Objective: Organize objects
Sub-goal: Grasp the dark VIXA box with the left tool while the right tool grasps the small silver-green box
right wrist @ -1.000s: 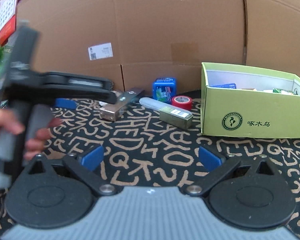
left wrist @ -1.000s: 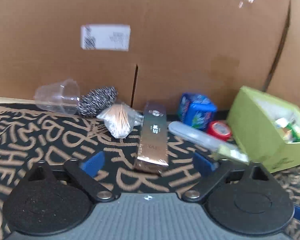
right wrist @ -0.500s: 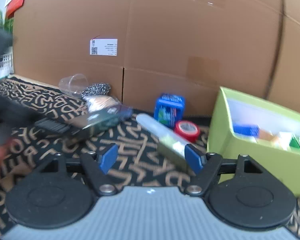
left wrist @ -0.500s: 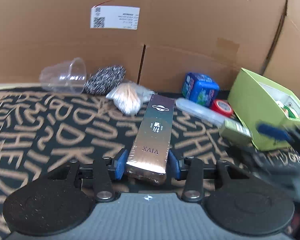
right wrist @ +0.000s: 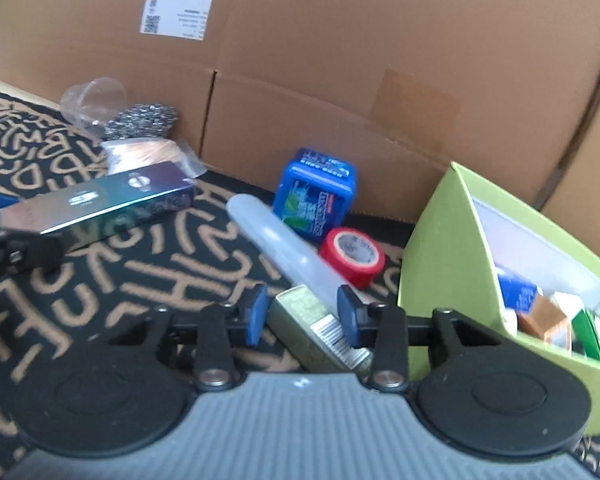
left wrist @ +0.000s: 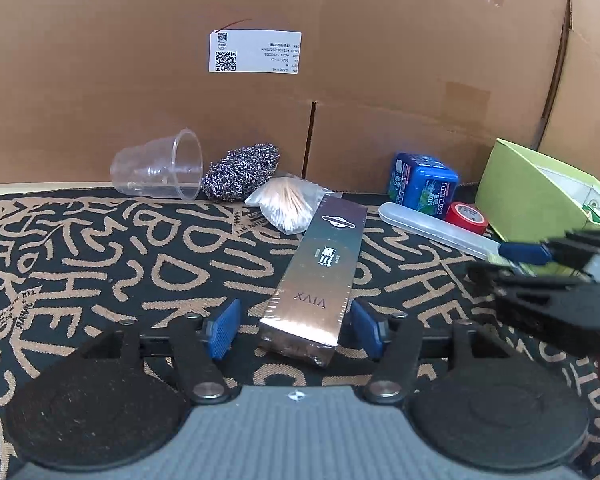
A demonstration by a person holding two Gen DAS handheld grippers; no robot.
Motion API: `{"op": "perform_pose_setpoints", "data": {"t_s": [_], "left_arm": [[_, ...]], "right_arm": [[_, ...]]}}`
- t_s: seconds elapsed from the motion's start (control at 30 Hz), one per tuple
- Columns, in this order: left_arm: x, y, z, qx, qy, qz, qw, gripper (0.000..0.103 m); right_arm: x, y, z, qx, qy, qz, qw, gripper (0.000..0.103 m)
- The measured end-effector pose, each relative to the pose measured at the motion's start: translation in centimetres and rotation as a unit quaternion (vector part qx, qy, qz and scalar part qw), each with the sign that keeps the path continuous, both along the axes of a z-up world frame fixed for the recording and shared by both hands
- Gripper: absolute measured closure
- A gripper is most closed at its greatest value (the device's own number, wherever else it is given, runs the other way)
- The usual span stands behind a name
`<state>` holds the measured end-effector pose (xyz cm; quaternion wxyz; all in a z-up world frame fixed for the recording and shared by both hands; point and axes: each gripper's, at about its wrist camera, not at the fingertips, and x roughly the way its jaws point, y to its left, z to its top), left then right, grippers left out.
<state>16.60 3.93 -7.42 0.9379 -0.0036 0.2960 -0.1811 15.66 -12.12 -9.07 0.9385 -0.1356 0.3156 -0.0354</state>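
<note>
Two grippers on the cloth, one per hand. Left gripper (left wrist: 292, 334): jaws apart, one on each side of the near end of the long box (left wrist: 318, 276), gaps visible on both sides, no contact. Right gripper (right wrist: 302, 316): pads flank the small tin (right wrist: 316, 330); right pad seems to touch it, left pad close, so a firm grip cannot be confirmed.

Landmark: long box, one, lying flat on the cloth (left wrist: 100, 248).
- One bag of swabs (left wrist: 286, 204) at its far end, touching or nearly so
- One scourer (left wrist: 240, 172) behind the swabs, against the cardboard wall (left wrist: 380, 60)
- One clear cup (left wrist: 160, 166) on its side, left of the scourer
- One clear tube (left wrist: 432, 230) right of the box, lying slantwise
- One blue mint tub (left wrist: 422, 182) behind the tube
- One red tape roll (left wrist: 466, 218) just right of the tub
- One green carton (left wrist: 528, 196) farthest right, open, several items inside; count unclear
</note>
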Motion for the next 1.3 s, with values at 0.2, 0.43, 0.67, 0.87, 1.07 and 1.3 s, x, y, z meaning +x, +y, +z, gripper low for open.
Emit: {"op": "perform_pose_setpoints", "data": {"t_s": [0.2,0.43,0.67,0.87,1.07,1.3], "left_arm": [[-0.5,0.2,0.0,-0.008,0.004,-0.006,0.9999,0.056],[-6.6,1.4,0.1,-0.023,0.029,-0.046,0.9983,0.058],[-8.6,1.7,0.8,-0.012,0.013,-0.031,0.9994,0.033],[-6.3,-0.4,0.6,0.022,0.011,-0.032,0.9992,0.033],[-6.8,-0.6,0.3,0.032,0.02,-0.05,0.998,0.059],[-6.7,-1.2,0.4,0.041,0.019,-0.044,0.998,0.041]], "right_arm": [[-5.7,-0.6,1.9,0.132,0.012,0.021,0.991,0.075],[-10.7,-1.3,3.3,0.211,0.009,0.055,0.976,0.074],[-12.0,-1.4,2.0,0.161,0.011,0.091,0.983,0.04],[-13.1,-2.0,0.7,0.172,0.038,0.088,0.98,0.05],[-15.1,0.1,1.1,0.148,0.041,0.137,0.979,0.057],[-13.1,0.7,0.7,0.112,0.023,0.12,0.986,0.057]]}}
